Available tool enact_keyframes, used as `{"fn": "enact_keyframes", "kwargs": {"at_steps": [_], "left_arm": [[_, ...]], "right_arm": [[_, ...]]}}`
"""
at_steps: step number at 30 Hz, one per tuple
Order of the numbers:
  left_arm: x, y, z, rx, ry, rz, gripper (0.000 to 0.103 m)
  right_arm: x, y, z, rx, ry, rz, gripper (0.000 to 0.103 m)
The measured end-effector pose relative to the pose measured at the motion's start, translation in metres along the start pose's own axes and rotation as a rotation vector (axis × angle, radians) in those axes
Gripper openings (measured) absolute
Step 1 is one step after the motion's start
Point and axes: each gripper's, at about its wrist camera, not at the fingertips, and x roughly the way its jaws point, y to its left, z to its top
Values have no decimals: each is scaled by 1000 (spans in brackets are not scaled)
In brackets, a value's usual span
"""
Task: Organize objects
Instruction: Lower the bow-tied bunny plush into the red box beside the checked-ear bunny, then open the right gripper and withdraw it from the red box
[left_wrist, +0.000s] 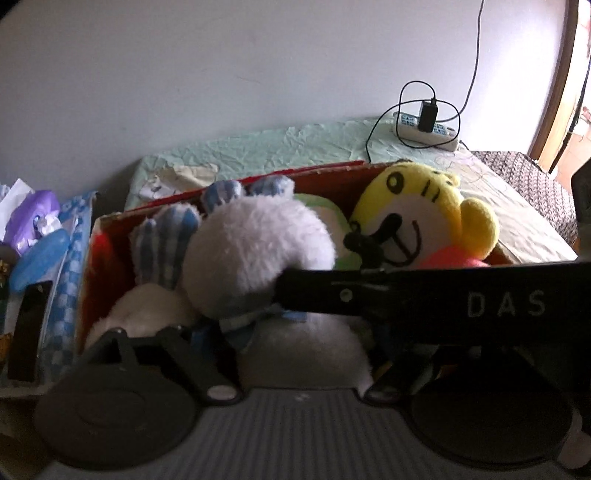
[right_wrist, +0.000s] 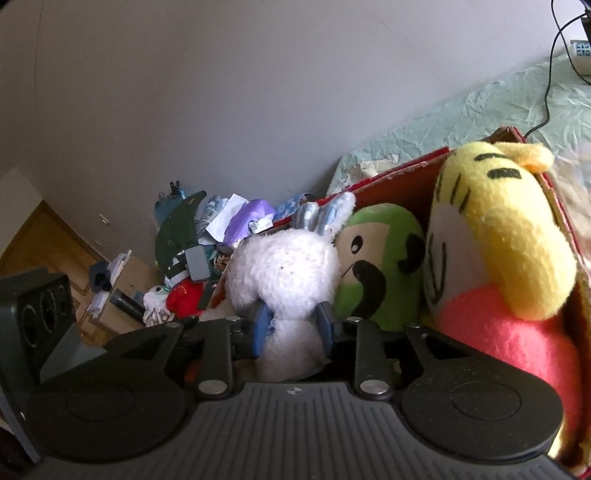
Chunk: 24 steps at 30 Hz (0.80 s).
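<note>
A red cardboard box (left_wrist: 110, 236) holds three plush toys: a white rabbit (left_wrist: 255, 254) with blue striped ears, a green plush (right_wrist: 380, 258), and a yellow tiger plush (left_wrist: 424, 214) in pink. My right gripper (right_wrist: 293, 326) is shut on the white rabbit's (right_wrist: 284, 269) neck, blue pads on both sides. It shows in the left wrist view as a black bar marked DAS (left_wrist: 443, 306) crossing the box. My left gripper sits low over the box's near side; the rabbit's body hides its fingertips.
The box rests on a bed with a pale green sheet (left_wrist: 295, 144). A power strip with a charger (left_wrist: 428, 125) lies at the back. A pile of clutter (right_wrist: 207, 240) with purple tissue pack stands left of the box. A brown blanket (left_wrist: 528, 177) lies right.
</note>
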Motion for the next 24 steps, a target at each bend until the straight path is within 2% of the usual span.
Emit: {"fn": "enact_keyframes", "kwargs": {"at_steps": [4, 10, 14, 16, 18, 23, 24], "left_arm": [[-2, 0, 1, 2, 9, -24, 93], [-1, -10, 4, 10, 50, 25, 94], [-7, -15, 5, 0, 69, 77, 95], [-11, -18, 5, -6, 83, 99, 95], [-19, -24, 5, -8, 79, 130, 96], [-40, -42, 3, 2, 55, 223, 96], [-43, -45, 2, 0, 54, 234, 99]], "right_arm": [[2, 11, -2, -19, -10, -31, 34], [-23, 8, -4, 16, -65, -39, 35], [-40, 7, -5, 31, -102, -57, 36], [-49, 6, -6, 38, -120, -71, 45], [-58, 7, -7, 38, -138, -91, 49], [-79, 13, -9, 10, -162, -124, 49], [-84, 13, -10, 1, -165, -134, 50]]}}
